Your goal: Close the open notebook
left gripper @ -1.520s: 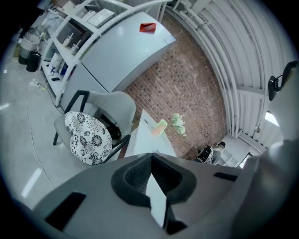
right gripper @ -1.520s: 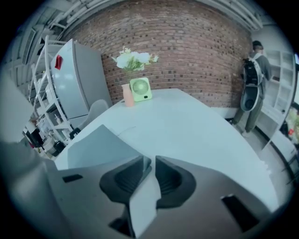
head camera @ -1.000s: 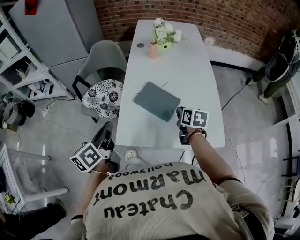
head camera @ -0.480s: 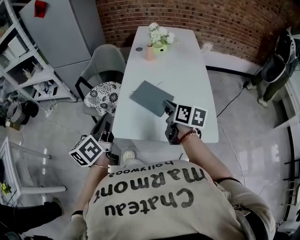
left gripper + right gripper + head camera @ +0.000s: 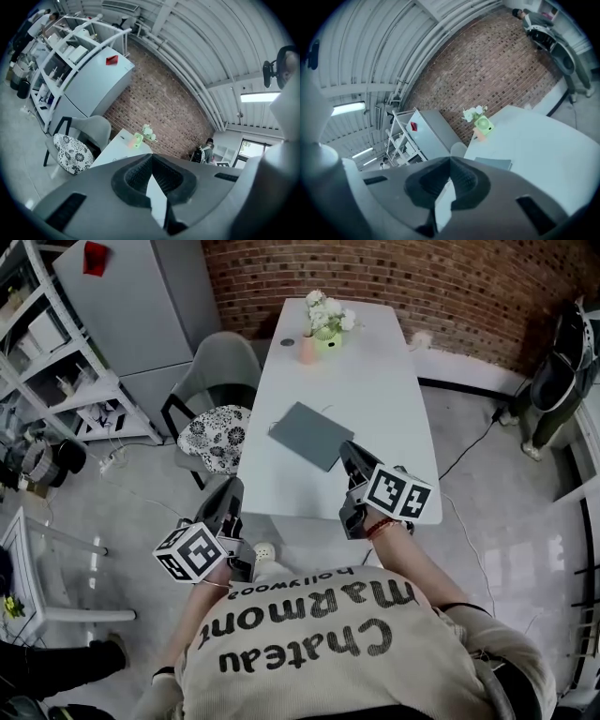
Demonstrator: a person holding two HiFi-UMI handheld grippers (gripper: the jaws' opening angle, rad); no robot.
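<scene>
The grey notebook (image 5: 312, 435) lies closed and flat on the white table (image 5: 375, 399), near its front left; it also shows in the right gripper view (image 5: 493, 163). My right gripper (image 5: 347, 448) hangs above the table's front edge, just right of the notebook's near corner and not touching it. Its jaws are shut with nothing between them (image 5: 450, 160). My left gripper (image 5: 232, 486) is off the table's front left corner, over the floor. It points level at the table, jaws shut and empty (image 5: 151, 155).
A vase of flowers (image 5: 326, 317), a pink cup (image 5: 307, 348) and a small dark disc (image 5: 287, 342) stand at the table's far end. A chair with a floral cushion (image 5: 214, 437) sits left of the table. A grey cabinet (image 5: 141, 296) and shelves (image 5: 47, 362) stand at the left.
Both grippers have drawn back from the table toward me and risen. The right gripper has come away from the notebook's near corner. The notebook has not moved.
</scene>
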